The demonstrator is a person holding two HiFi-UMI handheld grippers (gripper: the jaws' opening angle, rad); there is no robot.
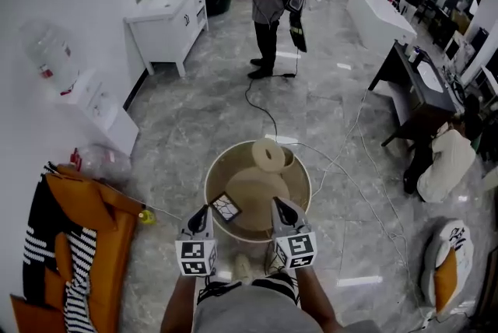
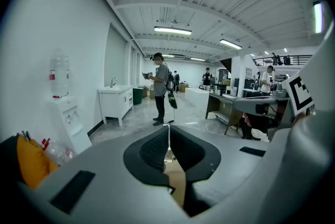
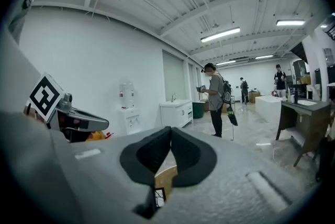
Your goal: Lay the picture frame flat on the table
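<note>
Tan table [image 1: 305,176], black-edged picture frame [image 1: 226,207], orange cushion [image 1: 101,222], grey marbled floor [image 1: 202,113]

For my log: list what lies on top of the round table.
On the round table: a small picture frame near its left edge, a pale roll at the back, a tan mound in the middle. The left hand-held gripper and right hand-held gripper cover the near rim.

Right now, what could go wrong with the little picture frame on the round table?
The picture frame sits close to the rim of the round table, right by the left tongs; a bump might knock it off.
The left tongs and the right tongs are both shut and empty, so they would shove the frame, not grab it.
A cable lies on the floor near the table; feet could catch it.
</note>
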